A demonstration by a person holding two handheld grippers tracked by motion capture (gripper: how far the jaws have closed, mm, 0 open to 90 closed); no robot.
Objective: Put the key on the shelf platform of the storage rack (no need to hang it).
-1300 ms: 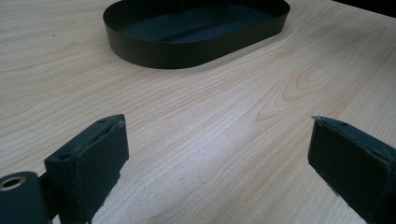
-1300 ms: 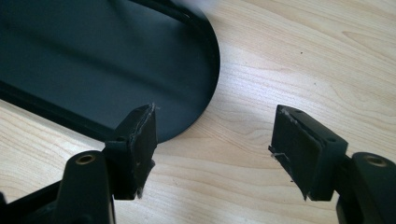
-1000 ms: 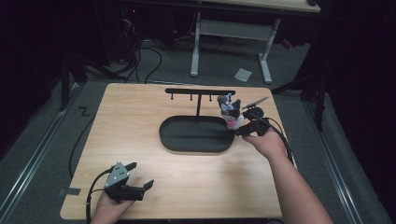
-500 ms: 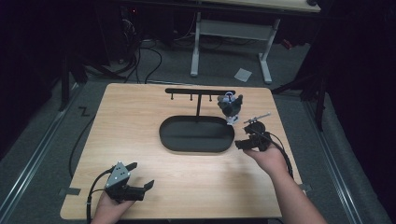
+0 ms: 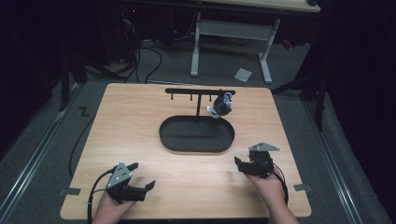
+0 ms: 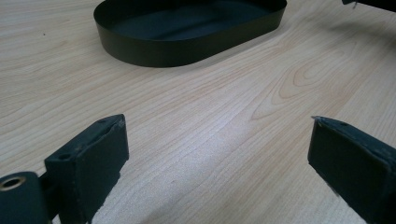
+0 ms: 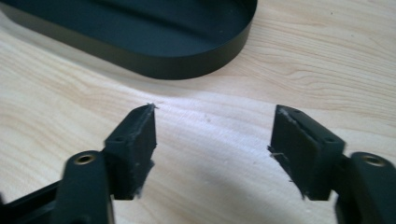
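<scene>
Light wooden tabletop (image 5: 140, 121), viewed from above.

Left gripper (image 5: 138, 179): at about 7 o'clock on the table, near the front edge, held in the person's left hand (image 5: 109, 207). Jaws spread wide with nothing between them; the left gripper view (image 6: 217, 158) shows bare wood grain in the gap. Black cable (image 5: 91, 193) loops off its rear.

Black oval metal tray (image 5: 170, 140): centre of the table, nothing inside it. In the left gripper view (image 6: 154, 51) it lies ahead at 12 o'clock.

Black T-shaped hanger stand (image 5: 198, 91): just behind the tray, at 12 o'clock from it. A small dark object with white and blue parts (image 5: 220, 106) hangs from the right end of its bar; too small to identify.

Right gripper (image 5: 236, 162): at about 5 o'clock on the table, beside the tray's right end, held in the right hand (image 5: 271, 184). Jaws apart, holding nothing; right gripper view (image 7: 212, 140) shows bare wood between them, tray (image 7: 187, 65) at 11 o'clock.
</scene>
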